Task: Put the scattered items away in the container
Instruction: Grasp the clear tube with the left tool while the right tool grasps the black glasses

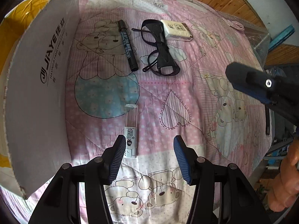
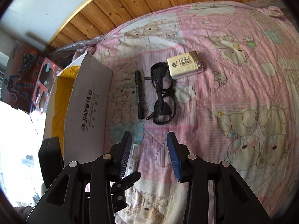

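Note:
On the pink quilt lie a black marker, black glasses, a cream tissue pack and a clear tube with a white label. The white cardboard box stands at the left with its flap up. My left gripper is open, its left finger just beside the tube's near end. My right gripper is open above the quilt, the tube beside its left finger; it also appears at the right of the left wrist view.
A wooden headboard borders the far side of the bed. Yellow padding lines the box. Colourful toy boxes stand beyond it at the left. A hand holds the right gripper.

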Demonstrator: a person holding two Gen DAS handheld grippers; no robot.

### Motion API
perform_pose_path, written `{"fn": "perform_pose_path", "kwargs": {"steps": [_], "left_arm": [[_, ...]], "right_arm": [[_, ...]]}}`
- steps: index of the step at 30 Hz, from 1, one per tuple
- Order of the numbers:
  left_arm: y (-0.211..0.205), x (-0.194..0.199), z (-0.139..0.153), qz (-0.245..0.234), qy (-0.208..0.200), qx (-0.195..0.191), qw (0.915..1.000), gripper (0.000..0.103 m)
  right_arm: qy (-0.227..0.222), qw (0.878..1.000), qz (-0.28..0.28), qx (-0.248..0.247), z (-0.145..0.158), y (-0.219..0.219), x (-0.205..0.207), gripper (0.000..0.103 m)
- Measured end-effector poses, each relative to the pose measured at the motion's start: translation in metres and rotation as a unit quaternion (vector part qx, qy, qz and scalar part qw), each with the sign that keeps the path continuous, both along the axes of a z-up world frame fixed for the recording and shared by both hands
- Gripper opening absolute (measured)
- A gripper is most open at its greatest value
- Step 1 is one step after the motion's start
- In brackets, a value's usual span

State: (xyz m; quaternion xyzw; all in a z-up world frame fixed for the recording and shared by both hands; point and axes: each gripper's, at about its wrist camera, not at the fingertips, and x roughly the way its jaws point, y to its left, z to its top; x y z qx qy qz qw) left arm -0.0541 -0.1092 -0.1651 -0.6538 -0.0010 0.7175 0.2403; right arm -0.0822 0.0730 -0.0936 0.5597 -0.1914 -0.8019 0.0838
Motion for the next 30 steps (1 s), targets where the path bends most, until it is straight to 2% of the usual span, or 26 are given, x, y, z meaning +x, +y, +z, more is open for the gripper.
{"fn": "perform_pose_path", "kwargs": {"steps": [4,8,13,17,18,20,23,24,25,26,30], "left_arm": [[-0.005,-0.007,-0.024,0.029,-0.022,-0.007,0.9993,0.055],[-0.01,-0.011,-0.036,0.048,-0.025,-0.003,0.9985,0.055],[-0.001,-0.006,-0.035,0.028,0.029,-0.015,0.9991,0.056],[0.015,0.016,-0.036,-0.022,0.105,-0.064,0.9921,0.056],[0.016,0.02,-0.036,-0.029,0.119,-0.072,0.9899,0.054],[0.013,0.023,-0.036,-0.031,0.131,-0.074,0.9881,0.044],[-0.002,0.017,-0.034,-0.012,0.116,-0.05,0.9919,0.028],[-0.007,0.015,-0.034,-0.006,0.108,-0.039,0.9934,0.026],[-0.011,0.013,-0.034,-0.001,0.102,-0.033,0.9942,0.019],[-0.015,0.012,-0.034,0.001,0.098,-0.028,0.9948,0.019],[-0.02,0.01,-0.033,0.01,0.077,-0.012,0.9969,0.019]], "right_arm": [[-0.014,1.0,0.016,0.016,-0.019,-0.002,-0.031,0.046],[-0.027,0.999,0.031,0.027,-0.037,-0.003,-0.06,0.048],[-0.04,0.997,0.045,0.047,-0.06,-0.004,-0.091,0.051],[-0.056,0.995,0.059,0.05,-0.083,-0.009,-0.11,0.051],[-0.062,0.994,0.066,0.053,-0.09,-0.011,-0.114,0.051],[-0.06,0.993,0.08,0.067,-0.1,-0.016,-0.116,0.054],[-0.037,0.99,0.095,0.097,-0.1,-0.024,-0.115,0.054],[-0.034,0.989,0.095,0.104,-0.101,-0.025,-0.114,0.053],[-0.031,0.989,0.095,0.112,-0.101,-0.026,-0.113,0.05],[-0.03,0.988,0.093,0.121,-0.101,-0.026,-0.113,0.039],[-0.035,0.991,0.075,0.105,-0.099,-0.016,-0.109,0.037]]}}
